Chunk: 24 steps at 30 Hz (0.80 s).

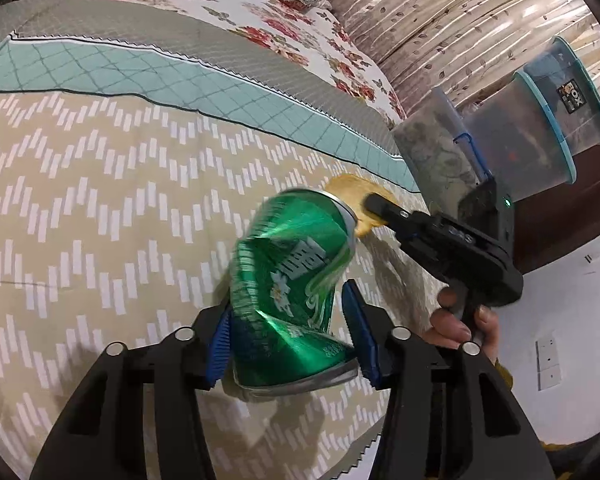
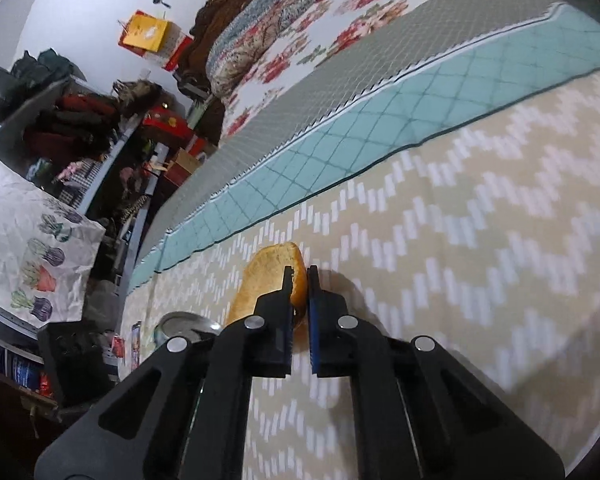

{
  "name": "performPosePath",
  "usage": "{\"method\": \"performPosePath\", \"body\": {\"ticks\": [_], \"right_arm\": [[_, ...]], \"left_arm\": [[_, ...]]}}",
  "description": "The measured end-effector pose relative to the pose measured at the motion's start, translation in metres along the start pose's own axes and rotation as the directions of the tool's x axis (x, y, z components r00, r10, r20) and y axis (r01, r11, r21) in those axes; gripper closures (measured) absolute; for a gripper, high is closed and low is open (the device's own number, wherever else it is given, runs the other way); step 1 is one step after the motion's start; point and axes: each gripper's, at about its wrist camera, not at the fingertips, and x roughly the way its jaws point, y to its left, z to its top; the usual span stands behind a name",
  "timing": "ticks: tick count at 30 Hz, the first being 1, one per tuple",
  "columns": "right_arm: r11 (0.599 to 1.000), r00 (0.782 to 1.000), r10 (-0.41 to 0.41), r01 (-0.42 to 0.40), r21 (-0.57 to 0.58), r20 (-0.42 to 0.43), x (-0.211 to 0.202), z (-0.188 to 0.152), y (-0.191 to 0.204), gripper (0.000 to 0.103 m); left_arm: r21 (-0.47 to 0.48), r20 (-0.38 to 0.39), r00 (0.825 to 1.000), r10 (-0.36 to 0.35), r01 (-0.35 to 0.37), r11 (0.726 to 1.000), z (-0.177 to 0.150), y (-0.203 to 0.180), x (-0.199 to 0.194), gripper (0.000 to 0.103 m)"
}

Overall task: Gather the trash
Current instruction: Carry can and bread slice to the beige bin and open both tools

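A crushed green can [image 1: 296, 292] is clamped between the blue pads of the left gripper [image 1: 288, 332], the pads pressed against its dented sides near the bottom rim; the can is held tilted, its top leaning away toward the upper right, above the beige zigzag bedspread [image 1: 100, 220]. Just beyond the can's top, a golden-brown piece of bread [image 1: 360, 196] is seen lying on the bedspread, and the right gripper [image 1: 374, 206] is reached in from the right, its black body gripped by a hand [image 1: 460, 320] at the handle. In the right wrist view, the right gripper [image 2: 299, 300] is shown nearly closed around the edge of the bread [image 2: 268, 280], with the fingers on either side of its right end and only a narrow gap between the pads. Whether the bread is actually pinched or lifted cannot be told. Stacked plastic containers [image 1: 540, 132] are visible beside the bed.
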Motion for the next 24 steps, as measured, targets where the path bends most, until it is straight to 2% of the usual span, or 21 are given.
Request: {"method": "performPosePath", "body": {"ticks": [1,7,12,19,24], "right_arm": [[1.000,1.000,0.000,0.000,0.000,0.010,-0.007,-0.002,-0.002,0.095],[1.000,0.999,-0.007,0.006,0.029,0.051,-0.047,-0.013,-0.028,0.095],[0.996,0.993,-0.019,0.009,0.083,0.120,-0.084,-0.019,-0.056,0.095],[0.990,0.977,-0.037,0.007,0.140,0.211,-0.126,-0.017,-0.088,0.095],[0.985,0.967,-0.068,0.026,0.170,0.246,-0.151,-0.017,-0.111,0.095]], "left_arm": [[-0.007,-0.010,1.000,-0.018,0.018,1.000,0.001,-0.002,0.001,0.065],[0.021,-0.023,1.000,-0.021,0.022,1.000,0.002,-0.019,0.007,0.069],[0.039,-0.039,0.999,-0.031,0.033,0.999,0.007,-0.036,0.015,0.070],[0.113,-0.046,0.998,-0.031,0.036,0.993,0.019,-0.076,0.028,0.070],[0.169,-0.094,0.995,-0.025,0.041,0.985,0.027,-0.110,0.059,0.070]]}}
